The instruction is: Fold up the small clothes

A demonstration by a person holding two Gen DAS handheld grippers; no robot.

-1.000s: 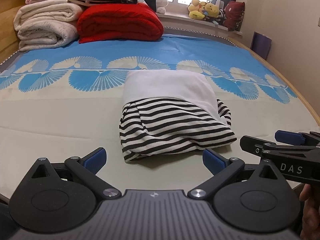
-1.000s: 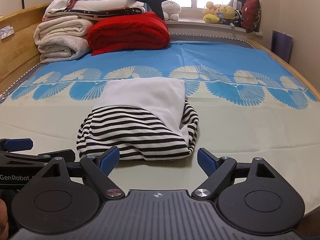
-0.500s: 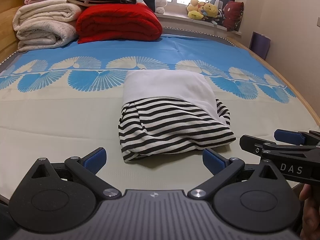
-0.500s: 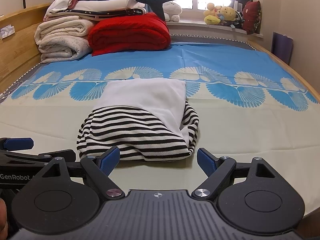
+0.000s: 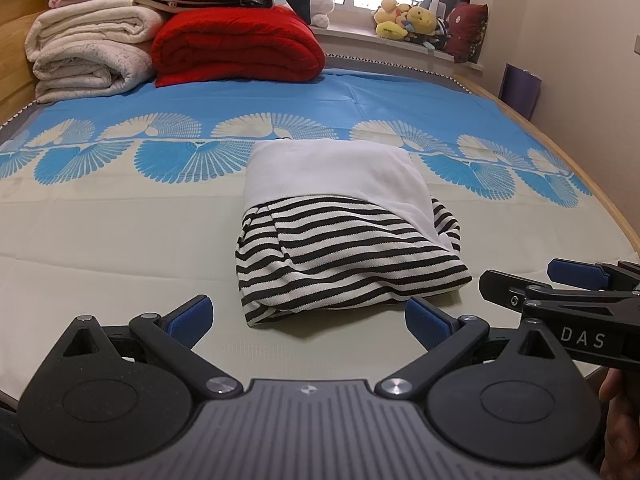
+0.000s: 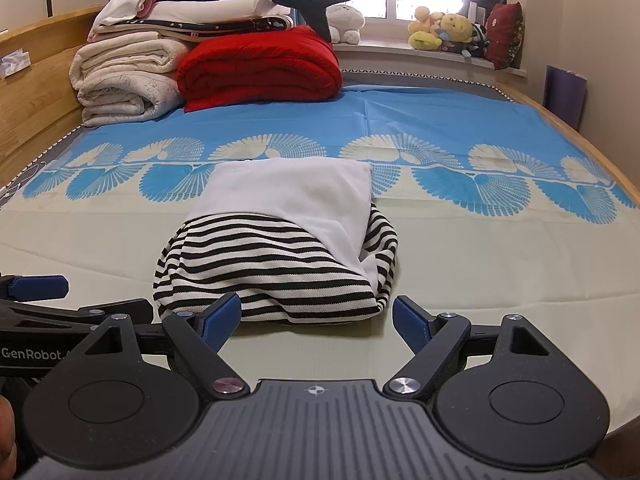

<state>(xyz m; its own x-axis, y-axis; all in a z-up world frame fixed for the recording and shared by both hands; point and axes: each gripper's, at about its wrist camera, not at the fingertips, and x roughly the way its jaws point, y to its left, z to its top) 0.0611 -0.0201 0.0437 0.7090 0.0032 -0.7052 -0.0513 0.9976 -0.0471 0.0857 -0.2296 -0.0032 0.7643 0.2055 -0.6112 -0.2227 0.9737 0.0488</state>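
A folded garment (image 5: pixel 340 232), white on its far half and black-and-white striped on its near half, lies on the bed sheet (image 5: pixel 120 232). In the right wrist view the same garment (image 6: pixel 280 248) sits just beyond the fingers. My left gripper (image 5: pixel 308 318) is open, hovering in front of the garment's near edge with nothing between its blue pads (image 5: pixel 192 316). My right gripper (image 6: pixel 316 316) is open too, close to the striped edge without gripping it. Each gripper shows at the edge of the other's view.
Rolled white quilts (image 5: pixel 88 52) and a red blanket (image 5: pixel 236 44) are stacked at the head of the bed. Plush toys (image 5: pixel 408 20) line the window sill. A wooden bed rail (image 5: pixel 600 204) curves along the right. A hand (image 5: pixel 620 420) holds the right gripper.
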